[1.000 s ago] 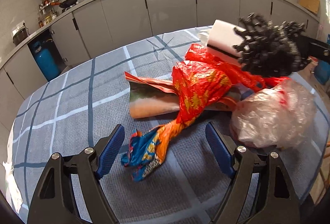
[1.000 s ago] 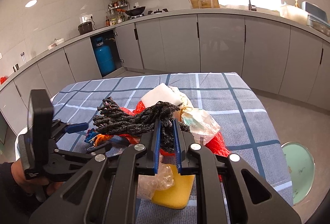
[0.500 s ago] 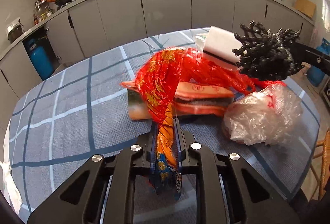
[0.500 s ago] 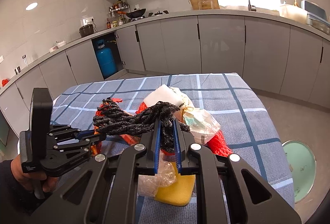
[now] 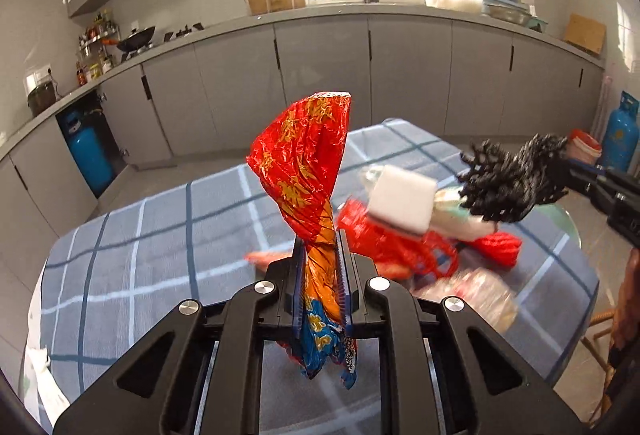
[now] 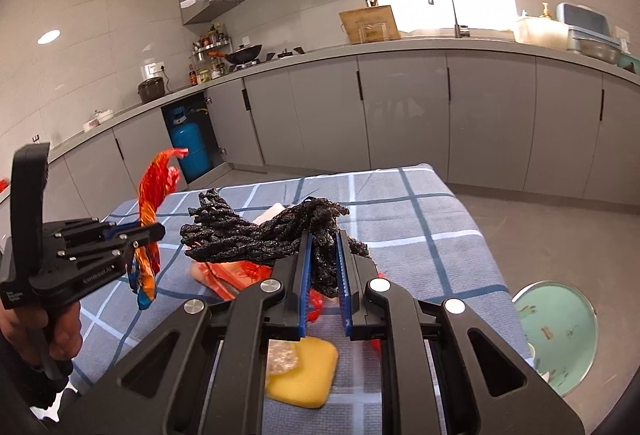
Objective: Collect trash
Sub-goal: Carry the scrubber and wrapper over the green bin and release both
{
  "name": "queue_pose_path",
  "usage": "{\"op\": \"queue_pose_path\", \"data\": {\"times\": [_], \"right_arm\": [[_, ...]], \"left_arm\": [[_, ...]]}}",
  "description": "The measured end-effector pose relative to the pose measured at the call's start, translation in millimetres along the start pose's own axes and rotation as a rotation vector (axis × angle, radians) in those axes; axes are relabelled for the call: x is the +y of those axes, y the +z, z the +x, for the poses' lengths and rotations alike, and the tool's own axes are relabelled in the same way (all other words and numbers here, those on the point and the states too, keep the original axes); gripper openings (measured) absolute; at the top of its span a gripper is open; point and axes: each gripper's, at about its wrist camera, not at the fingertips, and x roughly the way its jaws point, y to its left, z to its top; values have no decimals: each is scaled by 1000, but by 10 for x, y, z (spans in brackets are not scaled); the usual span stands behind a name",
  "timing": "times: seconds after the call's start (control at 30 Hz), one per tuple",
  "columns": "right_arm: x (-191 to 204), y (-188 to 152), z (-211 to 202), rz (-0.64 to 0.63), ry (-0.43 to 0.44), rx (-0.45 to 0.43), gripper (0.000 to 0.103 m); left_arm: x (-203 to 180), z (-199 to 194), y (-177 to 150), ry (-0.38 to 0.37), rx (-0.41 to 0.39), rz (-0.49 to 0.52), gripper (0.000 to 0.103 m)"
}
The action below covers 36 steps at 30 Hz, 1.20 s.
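Red-orange foil wrapper [image 5: 306,175], crumpled, blue at lower end, held upright off table, twisted at mid. Black knotted rope bundle [image 6: 276,235] also raised, strands splayed left. Rest on checked cloth: white block [image 5: 402,199], red net bag [image 5: 392,239], yellow sponge [image 6: 308,375].

Red-orange-blue wrapper [image 5: 304,171], black rope [image 6: 256,239], yellow sponge [image 6: 308,375], blue-checked tablecloth [image 5: 140,235]

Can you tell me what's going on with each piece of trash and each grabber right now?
left gripper: shut on the wrapper.
red foil wrapper: pinched, lifted off the table.
right gripper: shut on the rope.
black rope bundle: held up above the pile.
white foam block: lying on the pile.
red net bag: crumpled on the table.
yellow sponge: flat on the table.
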Motion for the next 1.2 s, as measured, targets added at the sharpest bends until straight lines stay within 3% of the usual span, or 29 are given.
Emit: {"op": "queue_pose_path", "data": {"times": [0.47,0.87,1.2], "right_arm": [[-797,-4,-285,87,-172,-55,14],[-1517,-117,-478,176,-309,-72,14],[-2144,-372,-514,245,-414,-37,14]], "left_arm": [[-1006,208,485,-96,-38,118,15],[-1864,412,626,-180,-25,217,15],[-2496,698,724,-269,13,235,15]]}}
